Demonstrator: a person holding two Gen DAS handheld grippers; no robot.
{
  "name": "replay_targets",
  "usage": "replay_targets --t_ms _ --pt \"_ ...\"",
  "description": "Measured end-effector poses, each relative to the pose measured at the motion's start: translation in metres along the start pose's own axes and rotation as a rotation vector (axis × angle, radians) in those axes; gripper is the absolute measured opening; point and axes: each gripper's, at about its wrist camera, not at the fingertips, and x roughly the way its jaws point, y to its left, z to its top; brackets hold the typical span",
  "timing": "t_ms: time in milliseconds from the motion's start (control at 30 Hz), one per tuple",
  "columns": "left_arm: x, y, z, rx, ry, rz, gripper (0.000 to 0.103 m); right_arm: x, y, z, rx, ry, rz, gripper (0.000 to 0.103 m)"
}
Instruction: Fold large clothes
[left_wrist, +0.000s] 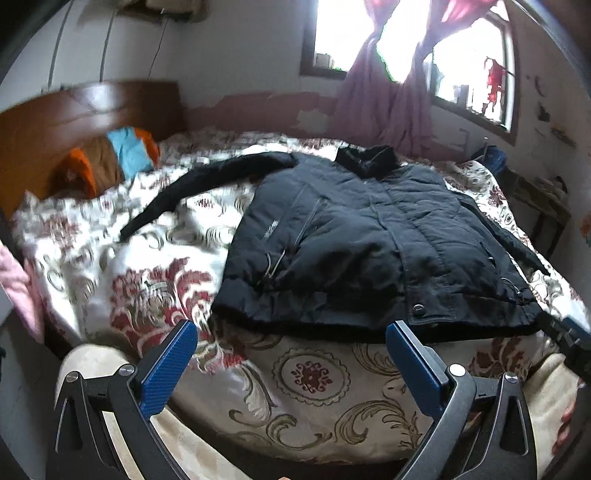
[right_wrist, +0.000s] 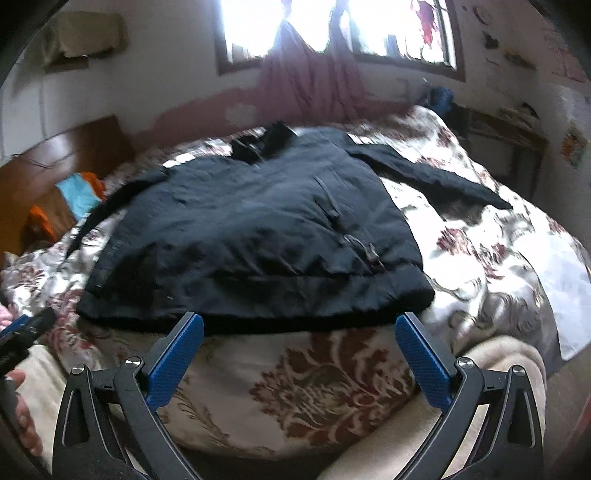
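Jacket (left_wrist: 373, 236) flat on bedspread (left_wrist: 306, 373), collar toward window, hem nearest, both grippers' jaws wide, empty

Daylight from blown-out wood-framed windows (left_wrist: 369, 33) (right_wrist: 332, 26) at back; room interior dim. Strong fisheye bending, dark corner vignetting. Motion blur softens floral patterned bedspread (left_wrist: 140, 258) (right_wrist: 480, 240) (worst at left).
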Motion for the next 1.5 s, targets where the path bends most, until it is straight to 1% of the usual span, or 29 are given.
replay_targets --t_ms 67,167,300,467,533,633,733,800,833,867,933,1033,1100,1167,1267,1333,1433,1500 --pt "0.004 0.005 0.002 -0.03 0.02 -0.015 0.103 0.003 -0.004 -0.001 0.019 0.02 -0.011 0.102" --pt "0.01 0.007 0.004 -0.039 0.042 -0.003 0.103 0.008 -0.009 0.0 0.035 0.045 -0.021 0.102" --pt "0.022 0.001 0.01 -0.012 0.088 0.019 0.103 0.019 -0.016 0.006 0.055 0.07 -0.034 0.102" --pt "0.035 -0.008 0.019 0.019 0.124 0.023 0.103 0.032 -0.024 0.014 0.069 0.081 -0.056 0.102" --pt "0.041 -0.013 0.023 0.03 0.145 0.035 0.103 0.039 -0.027 0.019 0.069 0.083 -0.059 0.102" --pt "0.056 -0.022 0.03 0.041 0.211 0.072 0.103 0.051 -0.035 0.028 0.065 0.075 -0.068 0.102" --pt "0.069 -0.031 0.039 0.053 0.26 0.088 0.103 0.059 -0.045 0.041 0.069 0.031 -0.102 0.102" --pt "0.075 -0.04 0.046 0.066 0.273 0.101 0.103 0.062 -0.052 0.05 0.068 -0.027 -0.145 0.102" --pt "0.077 -0.044 0.051 0.075 0.278 0.111 0.103 0.064 -0.056 0.056 0.063 -0.061 -0.179 0.102" --pt "0.08 -0.048 0.055 0.084 0.278 0.117 0.103 0.066 -0.061 0.062 0.055 -0.091 -0.213 0.102" --pt "0.083 -0.058 0.066 0.107 0.272 0.133 0.103 0.072 -0.071 0.073 0.044 -0.139 -0.255 0.102" --pt "0.088 -0.072 0.08 0.137 0.256 0.132 0.103 0.083 -0.091 0.093 0.054 -0.181 -0.288 0.102" --pt "0.091 -0.083 0.089 0.16 0.242 0.129 0.103 0.089 -0.107 0.109 0.09 -0.186 -0.259 0.102" --pt "0.094 -0.092 0.097 0.175 0.215 0.141 0.103 0.097 -0.125 0.127 0.128 -0.225 -0.212 0.102" --pt "0.099 -0.107 0.111 0.187 0.179 0.141 0.103 0.116 -0.148 0.148 0.132 -0.278 -0.23 0.102" --pt "0.105 -0.116 0.119 0.195 0.168 0.144 0.103 0.132 -0.159 0.157 0.144 -0.274 -0.213 0.102" --pt "0.116 -0.134 0.131 0.204 0.156 0.148 0.103 0.163 -0.185 0.173 0.218 -0.246 -0.115 0.102" --pt "0.123 -0.147 0.137 0.217 0.144 0.156 0.103 0.186 -0.2 0.176 0.265 -0.217 -0.08 0.102"
